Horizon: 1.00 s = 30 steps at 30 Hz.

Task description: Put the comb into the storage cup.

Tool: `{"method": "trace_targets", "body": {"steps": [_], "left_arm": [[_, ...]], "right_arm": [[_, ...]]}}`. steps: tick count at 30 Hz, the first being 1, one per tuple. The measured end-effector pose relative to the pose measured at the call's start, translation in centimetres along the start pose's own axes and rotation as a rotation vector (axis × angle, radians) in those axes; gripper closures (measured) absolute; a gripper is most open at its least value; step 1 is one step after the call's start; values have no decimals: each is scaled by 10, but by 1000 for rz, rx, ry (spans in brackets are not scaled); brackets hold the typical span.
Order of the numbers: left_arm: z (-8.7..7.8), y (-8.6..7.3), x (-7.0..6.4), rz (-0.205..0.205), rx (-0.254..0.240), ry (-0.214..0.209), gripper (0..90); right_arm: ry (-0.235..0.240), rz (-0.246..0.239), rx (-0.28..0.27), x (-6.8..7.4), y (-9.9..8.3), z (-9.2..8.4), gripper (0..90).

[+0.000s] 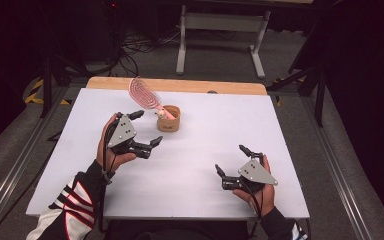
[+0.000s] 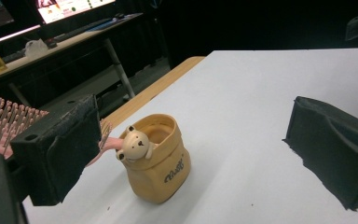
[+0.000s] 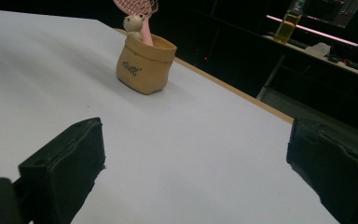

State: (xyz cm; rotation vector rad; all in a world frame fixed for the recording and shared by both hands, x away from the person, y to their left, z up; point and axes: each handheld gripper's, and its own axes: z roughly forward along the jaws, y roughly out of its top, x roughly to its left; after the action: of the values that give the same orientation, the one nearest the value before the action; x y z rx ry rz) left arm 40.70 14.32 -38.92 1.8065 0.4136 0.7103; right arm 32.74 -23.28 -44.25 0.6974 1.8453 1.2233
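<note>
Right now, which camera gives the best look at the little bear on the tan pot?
The left gripper view: the bear is close and faces the camera on the pot rim. The right gripper view shows it small and distant; the high view, a tiny speck.

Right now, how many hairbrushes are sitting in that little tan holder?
1. A pink hairbrush stands handle-down in the tan holder near the table's far edge, its head leaning out to the left. Nothing else pokes above the rim, though the inside is partly hidden.

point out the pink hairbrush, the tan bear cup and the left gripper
pink hairbrush (image 1: 144, 92), high view, on its bristled head
tan bear cup (image 2: 161, 168), left gripper view, on its front wall
left gripper (image 1: 146, 128), high view, midway between its open jaws
</note>
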Motion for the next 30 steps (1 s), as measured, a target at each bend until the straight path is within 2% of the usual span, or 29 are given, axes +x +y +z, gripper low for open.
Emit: {"method": "trace_targets", "body": {"steps": [3, 4, 5, 6, 8, 13, 18, 20, 22, 25, 30], "left_arm": [[-3, 0, -3, 3, 5, -7, 40], [-5, 1, -6, 23, 28, 6, 40], [-5, 1, -6, 23, 28, 6, 39], [-7, 2, -7, 40, 32, 8, 39], [-9, 2, -9, 30, 24, -7, 39], [-12, 2, -11, 38, 16, -17, 39], [-14, 1, -14, 59, 12, -13, 38], [-16, 0, -15, 55, 8, -19, 39], [-18, 0, -16, 64, 7, -4, 39], [-21, -2, -17, 47, 9, -11, 41], [-26, -4, -21, 64, 17, -6, 41]], "right_arm": [[-8, -16, 15, 0, 0, 1, 51], [-11, -16, 17, 0, 0, 1, 52], [-11, -16, 17, 0, 0, 1, 52], [-9, -13, 16, 0, 0, 1, 52], [-9, -14, 18, -1, 0, 1, 53], [-20, -33, 29, -1, 0, 1, 53], [-27, -28, 25, -2, 0, 0, 54], [-32, -30, 26, -3, 1, 0, 54], [-32, -30, 23, -3, 1, -1, 54], [-34, -30, 25, -4, 2, -1, 54], [-26, -32, 27, -3, 2, -1, 54]]}}
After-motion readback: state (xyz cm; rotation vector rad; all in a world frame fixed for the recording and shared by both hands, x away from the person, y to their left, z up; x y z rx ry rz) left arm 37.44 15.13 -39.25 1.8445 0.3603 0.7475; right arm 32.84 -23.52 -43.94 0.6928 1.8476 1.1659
